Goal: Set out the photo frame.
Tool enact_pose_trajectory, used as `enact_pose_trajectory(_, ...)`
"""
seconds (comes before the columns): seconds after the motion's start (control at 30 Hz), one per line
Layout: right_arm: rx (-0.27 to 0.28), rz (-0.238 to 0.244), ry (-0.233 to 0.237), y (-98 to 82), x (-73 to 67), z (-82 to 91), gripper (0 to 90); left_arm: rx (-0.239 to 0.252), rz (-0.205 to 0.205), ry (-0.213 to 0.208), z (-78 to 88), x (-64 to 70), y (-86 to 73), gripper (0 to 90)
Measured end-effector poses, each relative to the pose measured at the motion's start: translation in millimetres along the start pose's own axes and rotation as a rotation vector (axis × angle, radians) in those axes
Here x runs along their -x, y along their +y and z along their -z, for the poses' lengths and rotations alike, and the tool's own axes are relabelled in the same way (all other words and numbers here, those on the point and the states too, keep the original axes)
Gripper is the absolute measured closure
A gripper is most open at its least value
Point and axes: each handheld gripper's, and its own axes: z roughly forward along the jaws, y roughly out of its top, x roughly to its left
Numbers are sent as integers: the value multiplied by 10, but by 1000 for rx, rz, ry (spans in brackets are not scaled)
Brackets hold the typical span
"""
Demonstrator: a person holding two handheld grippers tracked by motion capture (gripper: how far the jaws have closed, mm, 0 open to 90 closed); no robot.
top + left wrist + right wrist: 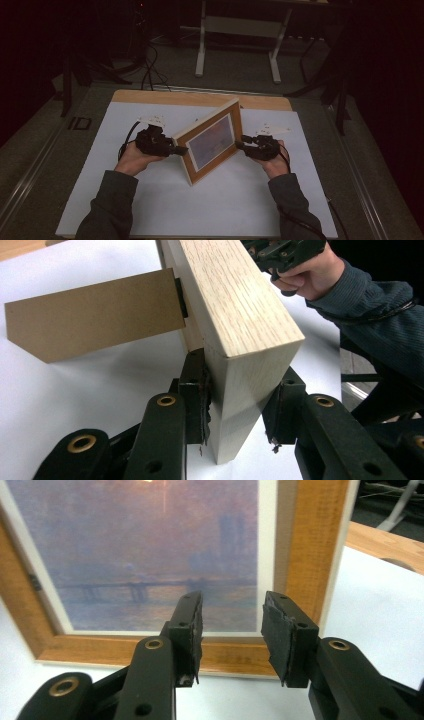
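A wooden picture frame (210, 145) with a misty bridge print stands upright on the white tabletop, turned at an angle. My left gripper (180, 150) is at the frame's left end. In the left gripper view the jaws straddle the frame's pale edge (240, 315), my left gripper (242, 370) shut on it with both pads against the wood. A brown cardboard easel leg (95, 315) sticks out behind the frame. My right gripper (240, 144) is at the frame's right front. In its own view my right gripper (232, 600) stands open facing the print (150, 545), nothing between its pads.
The white tabletop (150, 200) has bare room in front of and beside the frame. A wooden strip (200, 97) runs along its far edge. Beyond, on the dark floor, stand white table legs (200, 50) and loose cables (150, 70).
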Motion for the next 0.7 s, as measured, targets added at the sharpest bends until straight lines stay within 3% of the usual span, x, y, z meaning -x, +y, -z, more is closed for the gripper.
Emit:
enact_pose_trajectory(0.3,-2,-12,-37,40,119,-64,584,40,18,110,-5,124,-37,649)
enact_pose_trajectory(0.53,28,-29,-55,122,235,-124,554,78,26,269,-18,301,-121,615)
enact_pose_trajectory(0.7,46,-30,-57,206,287,-168,505,97,31,337,-23,446,-179,630)
